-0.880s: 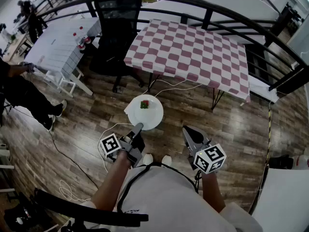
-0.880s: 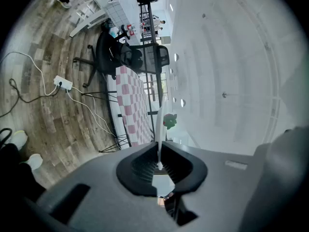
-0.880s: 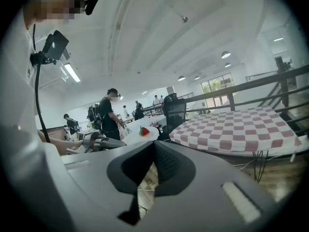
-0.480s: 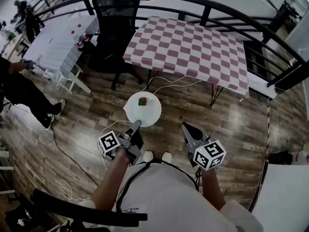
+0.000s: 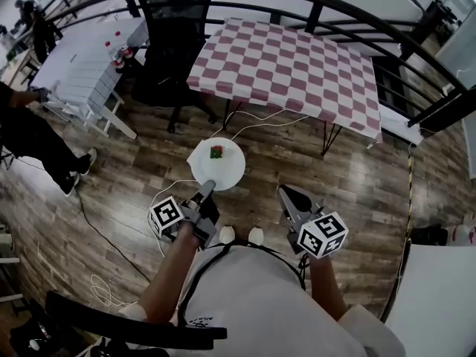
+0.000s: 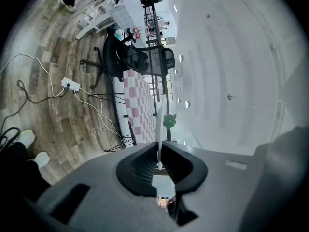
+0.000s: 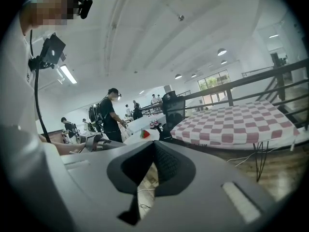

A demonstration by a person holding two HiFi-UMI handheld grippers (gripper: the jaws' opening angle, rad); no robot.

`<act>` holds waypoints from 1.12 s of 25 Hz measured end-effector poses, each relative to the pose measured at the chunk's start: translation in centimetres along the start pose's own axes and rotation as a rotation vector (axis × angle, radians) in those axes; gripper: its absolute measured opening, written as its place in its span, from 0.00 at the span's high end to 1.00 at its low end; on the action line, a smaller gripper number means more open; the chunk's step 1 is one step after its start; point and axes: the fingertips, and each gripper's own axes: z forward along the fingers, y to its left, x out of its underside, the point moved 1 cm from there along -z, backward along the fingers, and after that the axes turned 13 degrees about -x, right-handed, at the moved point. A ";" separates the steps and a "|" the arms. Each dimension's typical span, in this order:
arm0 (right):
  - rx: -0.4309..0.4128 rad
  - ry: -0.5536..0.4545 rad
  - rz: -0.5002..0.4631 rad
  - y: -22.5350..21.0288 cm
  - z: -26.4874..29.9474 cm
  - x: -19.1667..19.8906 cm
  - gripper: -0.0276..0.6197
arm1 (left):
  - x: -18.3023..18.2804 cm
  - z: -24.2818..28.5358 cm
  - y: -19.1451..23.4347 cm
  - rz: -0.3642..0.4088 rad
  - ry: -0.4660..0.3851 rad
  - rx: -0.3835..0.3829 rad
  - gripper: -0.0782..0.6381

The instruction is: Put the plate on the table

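A white round plate [image 5: 219, 168] with a small red and green piece of food [image 5: 216, 152] on it hangs level over the wooden floor. My left gripper [image 5: 207, 190] is shut on its near rim. In the left gripper view the plate [image 6: 159, 129] shows edge-on between the closed jaws of the left gripper [image 6: 159, 165]. The table with the red and white checked cloth [image 5: 286, 65] stands ahead, a short way beyond the plate. My right gripper [image 5: 288, 193] is held to the right of the plate, shut and holding nothing; the right gripper [image 7: 153, 146] points toward the table [image 7: 231, 124].
A black office chair [image 5: 175, 36] stands left of the checked table, with a white table [image 5: 82, 65] further left. White cables [image 5: 253, 129] run over the floor under the table's near edge. A seated person [image 5: 30, 136] is at the far left. A black railing [image 5: 335, 10] curves behind.
The plate, held by my left gripper, has been carried forward toward the checked table. Both grippers kept their places relative to my body.
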 end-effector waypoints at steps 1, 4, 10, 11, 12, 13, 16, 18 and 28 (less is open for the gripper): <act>0.002 0.001 -0.001 0.2 0.2 0.0 0.94 | -0.2 -0.1 0.0 -0.001 0.001 0.006 0.85; 0.008 0.008 -0.005 0.8 1.0 0.1 0.94 | -0.9 -0.6 0.3 -0.002 0.004 0.019 0.85; 0.019 0.002 0.000 1.0 1.6 0.2 0.94 | -1.7 -0.8 1.7 -0.017 0.017 -0.016 0.85; 0.022 0.001 0.002 1.1 1.8 0.1 0.94 | -1.9 -0.8 1.6 -0.015 0.017 -0.015 0.85; 0.024 -0.001 0.002 1.3 2.0 0.1 0.94 | -2.2 -0.9 1.4 -0.012 0.017 -0.009 0.86; 0.026 -0.002 0.003 1.5 2.2 0.1 0.94 | -2.4 -0.9 1.2 -0.007 0.019 0.002 0.85; 0.036 -0.003 0.010 1.7 2.6 0.3 0.94 | -2.8 -0.9 0.6 0.003 0.031 0.032 0.86; 0.043 -0.002 0.015 2.0 2.8 0.5 0.94 | -3.0 -1.1 0.8 -0.003 0.038 0.026 0.86; 0.059 0.001 0.011 3.6 3.9 1.0 0.94 | -4.5 -2.3 1.5 0.011 0.050 0.040 0.86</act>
